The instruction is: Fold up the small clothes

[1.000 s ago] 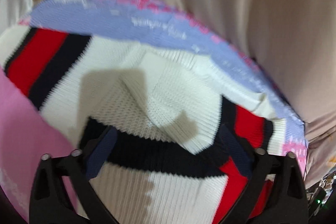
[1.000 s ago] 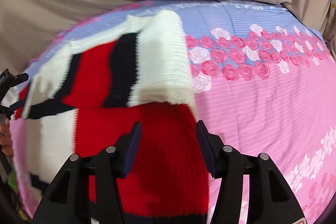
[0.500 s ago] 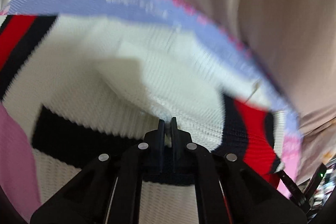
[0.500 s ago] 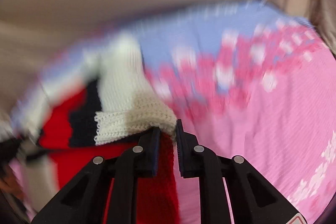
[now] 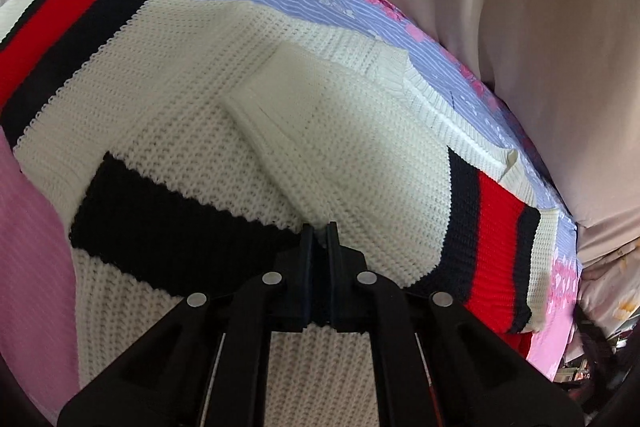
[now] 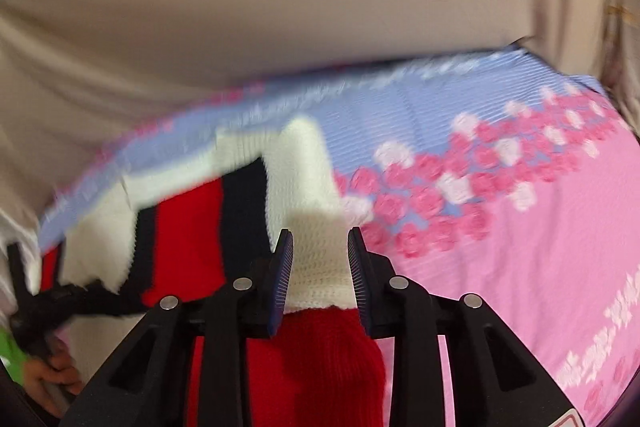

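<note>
Sweater: a white knit sweater (image 5: 192, 131) with red and navy stripes lies spread on the floral bedsheet (image 6: 520, 227).
Left gripper (image 5: 319, 239): fingers pinched tight on a white fold.
Right gripper (image 6: 320, 259): jaws just widening, white cuff (image 6: 320, 267) between them, grip unclear.

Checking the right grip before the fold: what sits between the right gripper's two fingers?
In the right wrist view, the sweater's white knit cuff fills the gap of the right gripper, which has just been opening.
</note>
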`<state>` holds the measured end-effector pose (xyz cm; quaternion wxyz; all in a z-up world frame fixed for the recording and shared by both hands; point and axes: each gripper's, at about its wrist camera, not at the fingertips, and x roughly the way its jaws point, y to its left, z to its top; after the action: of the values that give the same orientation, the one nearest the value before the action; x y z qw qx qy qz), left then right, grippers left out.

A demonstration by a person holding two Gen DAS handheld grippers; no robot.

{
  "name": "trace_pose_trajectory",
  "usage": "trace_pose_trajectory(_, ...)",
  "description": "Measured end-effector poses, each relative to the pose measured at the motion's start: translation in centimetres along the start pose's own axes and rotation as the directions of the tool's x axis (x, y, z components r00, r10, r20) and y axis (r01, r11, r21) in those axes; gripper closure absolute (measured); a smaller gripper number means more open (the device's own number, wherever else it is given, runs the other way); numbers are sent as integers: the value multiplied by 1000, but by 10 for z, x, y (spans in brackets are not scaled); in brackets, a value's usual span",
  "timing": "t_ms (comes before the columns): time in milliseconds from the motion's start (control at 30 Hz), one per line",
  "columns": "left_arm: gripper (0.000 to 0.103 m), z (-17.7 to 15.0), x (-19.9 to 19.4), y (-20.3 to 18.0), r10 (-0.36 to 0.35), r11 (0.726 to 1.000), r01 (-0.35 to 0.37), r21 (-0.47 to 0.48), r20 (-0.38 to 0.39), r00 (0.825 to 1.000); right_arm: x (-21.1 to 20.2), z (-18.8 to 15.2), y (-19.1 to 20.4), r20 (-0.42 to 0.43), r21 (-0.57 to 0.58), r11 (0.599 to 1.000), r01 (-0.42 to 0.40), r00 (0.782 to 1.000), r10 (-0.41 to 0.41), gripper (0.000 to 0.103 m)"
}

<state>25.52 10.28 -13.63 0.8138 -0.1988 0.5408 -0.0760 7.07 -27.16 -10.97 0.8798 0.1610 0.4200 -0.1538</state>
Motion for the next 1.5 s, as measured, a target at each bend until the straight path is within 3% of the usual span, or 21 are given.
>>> trace_pose_trajectory(100, 97, 3, -11, 10, -35, 998, 35, -51, -3, 999, 51, -20, 0, -153, -45, 997, 67, 985, -73, 80)
trace_pose_trajectory(200, 93, 17, -45, 38, -61, 990, 70, -124, 78, 995, 25, -17, 7, -97, -43, 996, 76, 992, -80, 79)
trace_pose_trajectory(267, 60, 32, -69, 72, -39, 980, 64, -186, 134, 990, 3, -20, 13, -66, -37, 998, 55, 996, -57, 77)
trace_pose_trajectory(367, 47, 60, -98, 141, 95, 952, -30, -304, 204, 974, -22, -33, 27, -64, -81, 996, 23, 998, -28, 76)
trace_pose_trajectory(467, 44, 88, -112, 215, 260, 891, -149, -429, 212, 942, -34, -54, 43, -82, -143, 990, 14, 996, -26, 71)
trace_pose_trajectory(500, 44, 95, -116, 243, 307, 854, -176, -489, 202, 930, -38, -63, 49, -92, -154, 988, 10, 995, -25, 70)
trace_pose_trajectory(600, 39, 107, -123, 300, 378, 772, -188, -607, 200, 904, -36, -83, 59, -140, -177, 984, -10, 990, -15, 69)
trace_pose_trajectory(667, 40, 112, -117, 327, 385, 730, -189, -657, 167, 907, -34, -91, 65, -164, -198, 980, -19, 986, -14, 68)
trace_pose_trajectory(733, 46, 114, -111, 339, 370, 712, -167, -682, 163, 915, -33, -99, 73, -184, -211, 977, -29, 983, -11, 68)
trace_pose_trajectory(767, 61, 116, -112, 338, 378, 718, -161, -677, 186, 907, -32, -101, 76, -190, -212, 977, -34, 982, -7, 67)
trace_pose_trajectory(800, 75, 116, -113, 340, 352, 733, -145, -664, 188, 917, -32, -102, 79, -195, -209, 977, -38, 981, -4, 67)
trace_pose_trajectory(833, 95, 121, -108, 336, 313, 750, -132, -648, 172, 934, -33, -102, 80, -197, -205, 978, -41, 980, 0, 67)
trace_pose_trajectory(933, 97, 128, -125, 307, 329, 799, -136, -585, 238, 914, -35, -100, 84, -186, -215, 976, -43, 982, 3, 67)
trace_pose_trajectory(1000, 97, 134, -150, 257, 288, 873, -105, -476, 331, 899, -39, -98, 85, -174, -220, 974, -43, 985, 4, 67)
trace_pose_trajectory(1100, 98, 136, -179, 168, 161, 960, -39, -276, 433, 887, -43, -97, 85, -163, -218, 975, -44, 987, 8, 62)
trace_pose_trajectory(1167, 98, 129, -195, 97, 13, 992, 48, -118, 464, 886, -45, -96, 82, -157, -203, 978, -48, 987, 16, 62)
trace_pose_trajectory(1233, 98, 116, -197, 25, -147, 988, 148, 33, 437, 887, -48, -95, 79, -148, -190, 981, -51, 989, 23, 62)
trace_pose_trajectory(1300, 97, 94, -183, -37, -267, 963, 230, 143, 362, 893, -53, -94, 74, -132, -172, 984, -53, 991, 30, 62)
trace_pose_trajectory(1367, 96, 63, -156, -87, -327, 935, 273, 226, 254, 910, -56, -93, 65, -119, -152, 987, -48, 992, 30, 62)
trace_pose_trajectory(1433, 93, 29, -117, -118, -329, 923, 290, 253, 129, 935, -59, -93, 51, -112, -117, 992, -43, 993, 30, 61)
trace_pose_trajectory(1500, 84, -2, -86, -126, -299, 933, 284, 220, 37, 954, -61, -93, 38, -108, -85, 996, -35, 994, 26, 61)
